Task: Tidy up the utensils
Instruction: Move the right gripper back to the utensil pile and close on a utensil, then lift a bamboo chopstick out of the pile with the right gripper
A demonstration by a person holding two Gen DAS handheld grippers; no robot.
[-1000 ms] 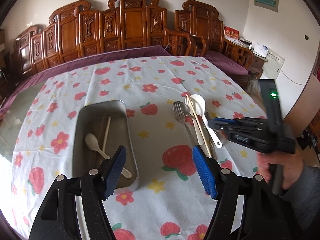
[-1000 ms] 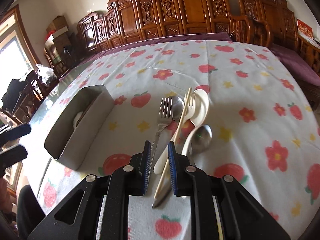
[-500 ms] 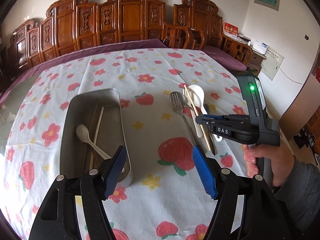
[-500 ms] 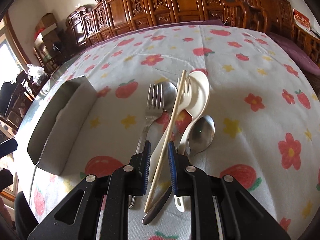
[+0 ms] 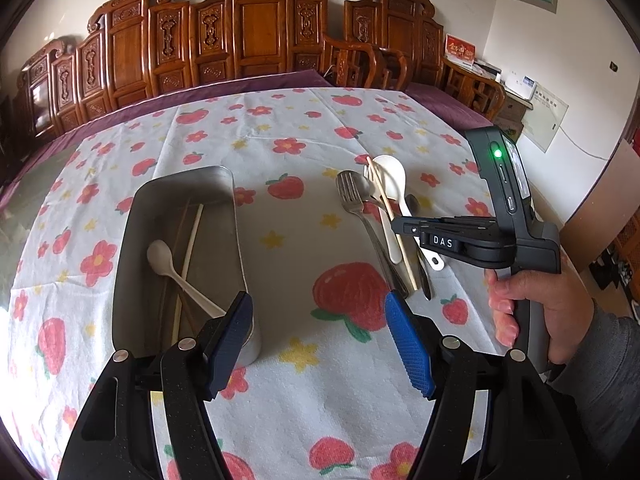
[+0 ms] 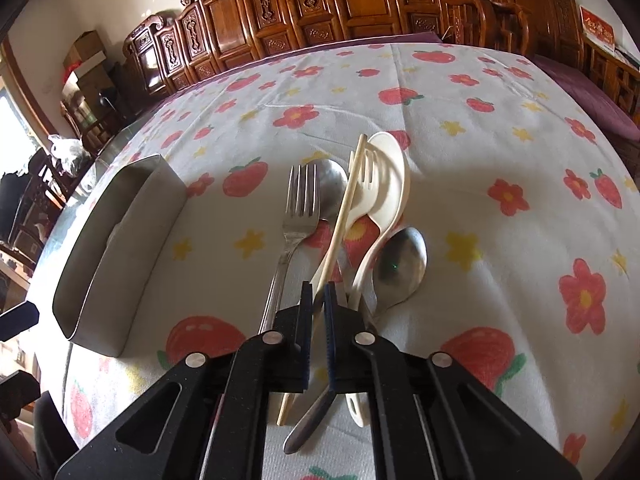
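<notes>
One chopstick (image 6: 340, 224) sat pinched in my right gripper (image 6: 317, 300), its long axis running away from me over the utensil pile (image 6: 360, 216); the metal tray (image 6: 120, 240) lay off to the left, nearer my open, empty left gripper (image 5: 320, 340)

Ahead of the right claw (image 6: 316, 300) lies a pile of utensils on the desk (image 6: 500, 128) — a chopstick (image 6: 344, 208) runs from between its jaws away over the pile, with a fork (image 6: 298, 216) to its left and two spoons (image 6: 388, 184) to its right. Further left stands the tray (image 6: 120, 248) — in it, ahead of the left claw (image 5: 320, 344), a spoon (image 5: 176, 272) and sticks (image 5: 188, 264).
</notes>
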